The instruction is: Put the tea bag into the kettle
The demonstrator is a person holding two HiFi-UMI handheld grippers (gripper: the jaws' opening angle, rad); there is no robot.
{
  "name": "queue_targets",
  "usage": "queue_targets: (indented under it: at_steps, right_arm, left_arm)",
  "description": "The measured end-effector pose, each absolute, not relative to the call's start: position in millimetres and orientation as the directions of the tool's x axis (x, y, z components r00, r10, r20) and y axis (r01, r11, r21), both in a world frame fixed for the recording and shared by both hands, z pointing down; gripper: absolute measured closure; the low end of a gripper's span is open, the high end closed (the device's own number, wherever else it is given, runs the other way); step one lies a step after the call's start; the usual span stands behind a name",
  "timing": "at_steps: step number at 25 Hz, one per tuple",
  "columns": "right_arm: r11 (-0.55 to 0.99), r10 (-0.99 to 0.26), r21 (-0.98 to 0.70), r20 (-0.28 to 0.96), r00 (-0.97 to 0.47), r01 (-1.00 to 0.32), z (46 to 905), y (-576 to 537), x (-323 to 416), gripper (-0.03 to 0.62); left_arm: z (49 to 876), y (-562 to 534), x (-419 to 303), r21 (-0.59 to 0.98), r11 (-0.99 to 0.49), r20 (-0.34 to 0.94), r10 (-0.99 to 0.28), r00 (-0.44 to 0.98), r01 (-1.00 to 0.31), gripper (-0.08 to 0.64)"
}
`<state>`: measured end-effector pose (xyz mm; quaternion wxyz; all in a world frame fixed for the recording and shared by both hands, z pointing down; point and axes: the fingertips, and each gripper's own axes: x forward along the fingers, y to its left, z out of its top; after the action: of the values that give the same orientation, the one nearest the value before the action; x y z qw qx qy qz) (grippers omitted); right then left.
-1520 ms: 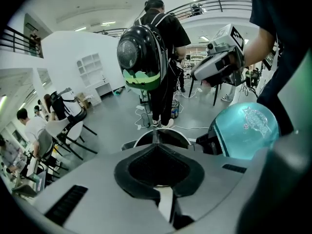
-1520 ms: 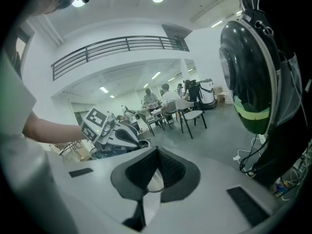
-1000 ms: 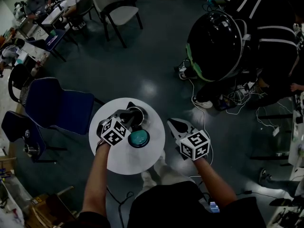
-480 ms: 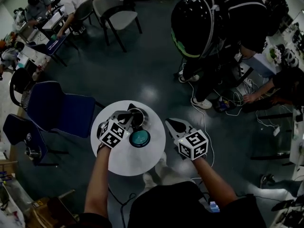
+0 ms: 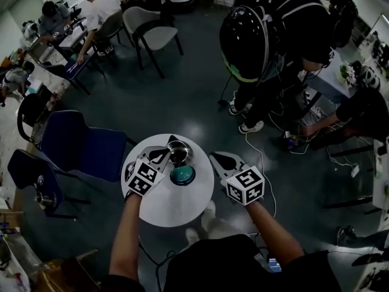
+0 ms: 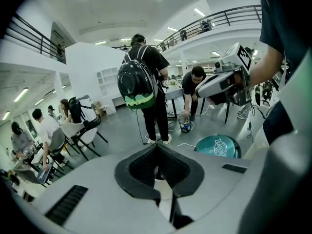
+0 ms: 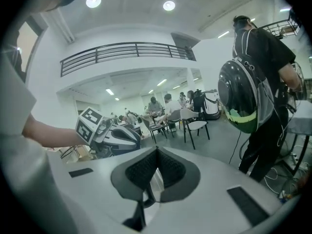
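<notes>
Round white table (image 5: 164,210) on a dark floor. The steel kettle (image 5: 179,152) stands open near the far rim. Its teal lid (image 5: 182,175) lies flat on the table, just beside it on the near side. The left gripper (image 5: 165,154) sits at the kettle's left flank and hides that side from the head view. Its jaws are pressed together at the tips. A pale strip (image 6: 163,186) shows in the slit behind them; whether this is the tea bag cannot be told, and no tea bag can be picked out elsewhere. The right gripper (image 5: 220,159) is held off the table's right edge, apart from kettle and lid, its jaws closed tip to tip. Each gripper carries a cube of black-and-white square markers. The lid bears white lettering, too blurred to read in the left gripper view. Beyond the table stands a person wearing a glossy black backpack (image 5: 250,38) with a green band. A white cable (image 5: 260,157) trails on the floor to the right. A blue chair (image 5: 82,145) stands near the table on the left, a grey chair (image 5: 155,20) farther off, and people sit at desks at far left.
</notes>
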<state>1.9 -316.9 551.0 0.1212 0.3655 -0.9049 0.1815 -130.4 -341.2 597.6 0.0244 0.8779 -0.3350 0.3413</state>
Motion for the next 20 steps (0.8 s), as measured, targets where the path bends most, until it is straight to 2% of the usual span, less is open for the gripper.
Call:
queue_targets:
  at_steps: [20]
  right_arm:
    - [0.723, -0.644, -0.109, 0.253, -0.722, -0.682, 468, -227, -35, 0.575]
  left_arm:
    - [495, -215, -149, -0.130, -0.687, 0.370, -0.703, 0.607, -0.715, 0.545]
